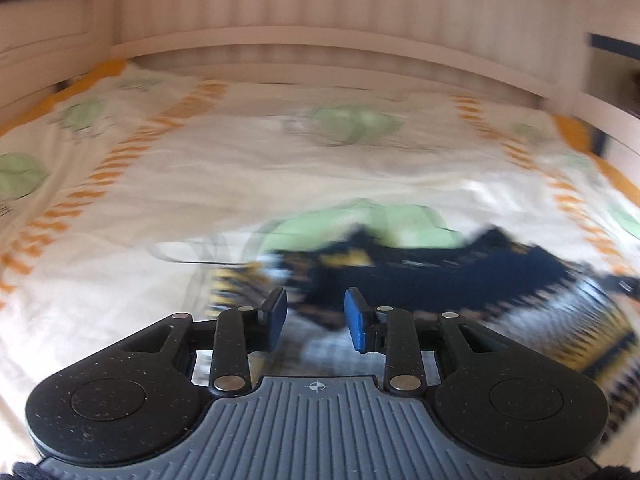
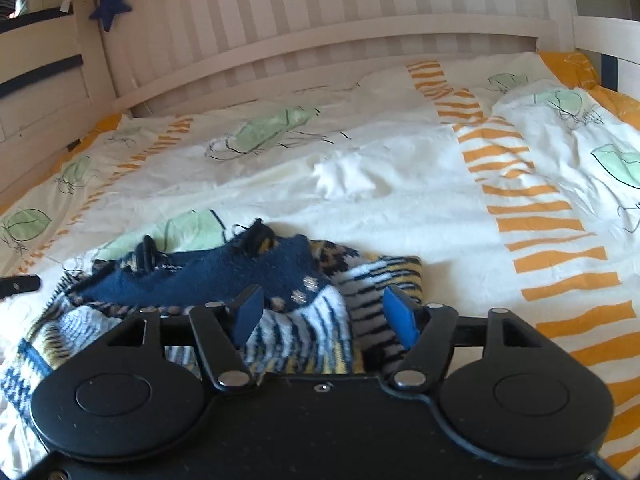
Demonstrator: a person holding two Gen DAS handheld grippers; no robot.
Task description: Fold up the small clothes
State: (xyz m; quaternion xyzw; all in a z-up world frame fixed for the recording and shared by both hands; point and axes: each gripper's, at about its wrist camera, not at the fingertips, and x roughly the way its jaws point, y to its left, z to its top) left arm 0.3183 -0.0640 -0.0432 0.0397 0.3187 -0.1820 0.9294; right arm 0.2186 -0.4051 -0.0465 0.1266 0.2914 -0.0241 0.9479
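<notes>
1. White slatted bed rails [image 2: 320, 36] stand behind everything I see, and a duvet [image 2: 400, 200] printed with orange stripes and green leaves covers the bed in front of me.
2. On that duvet, low in both my views, lies the knitted garment [image 2: 248, 276]: dark blue with pale dots on top, and white, yellow and dark stripes along the nearer edge. It is bunched and partly doubled over, not flat.
3. In my left view the garment [image 1: 420, 280] is heavily blurred and stretches from just ahead of the fingers toward the right edge.
4. My right gripper [image 2: 326, 312] hangs just over the striped part. Its jaws are spread wide, the blue pads [image 2: 400, 316] stand apart on either side of a ridge of striped knit, and I see neither pad pressing on it.
5. My left gripper [image 1: 316, 314] has its jaws parted by a narrow gap. Blurred cloth shows behind that gap, and the pads [image 1: 356, 320] do not seem to pinch it.
6. At the left edge of my right view a dark finger tip [image 2: 20, 285] of the left gripper pokes in beside the garment.
7. A blue felt star [image 2: 111, 6] hangs on the rail post at the upper left of my right view.
</notes>
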